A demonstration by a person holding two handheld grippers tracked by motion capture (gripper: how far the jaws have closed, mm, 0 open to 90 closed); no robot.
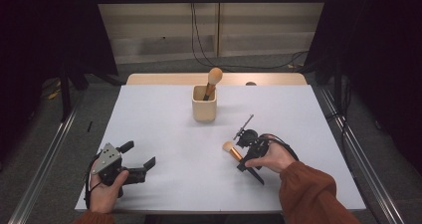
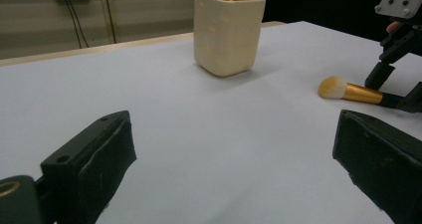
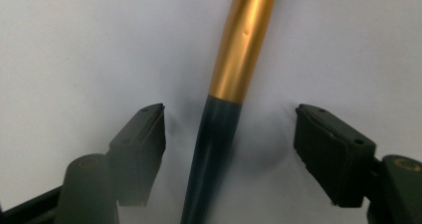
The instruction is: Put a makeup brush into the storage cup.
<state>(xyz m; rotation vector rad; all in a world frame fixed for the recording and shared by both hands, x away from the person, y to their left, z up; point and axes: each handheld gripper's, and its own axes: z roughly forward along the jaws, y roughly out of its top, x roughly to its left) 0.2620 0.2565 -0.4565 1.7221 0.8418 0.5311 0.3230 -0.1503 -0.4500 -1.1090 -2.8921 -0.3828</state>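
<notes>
The brush (image 3: 234, 84) lies flat on the bench (image 1: 164, 109), its dark handle running lengthwise between the spread jaws of the right gripper (image 1: 250, 152), while the left gripper (image 1: 137, 162), also open, rests well apart.

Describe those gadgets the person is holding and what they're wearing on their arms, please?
Each hand holds a black handheld tool ending in two blocky black jaws with small screw holes. The left gripper carries a grey three-cornered plate on top; the right gripper has black cables looping behind it. A rust-orange sleeve covers the right forearm, and a matching cuff edge shows at the left wrist.
</notes>
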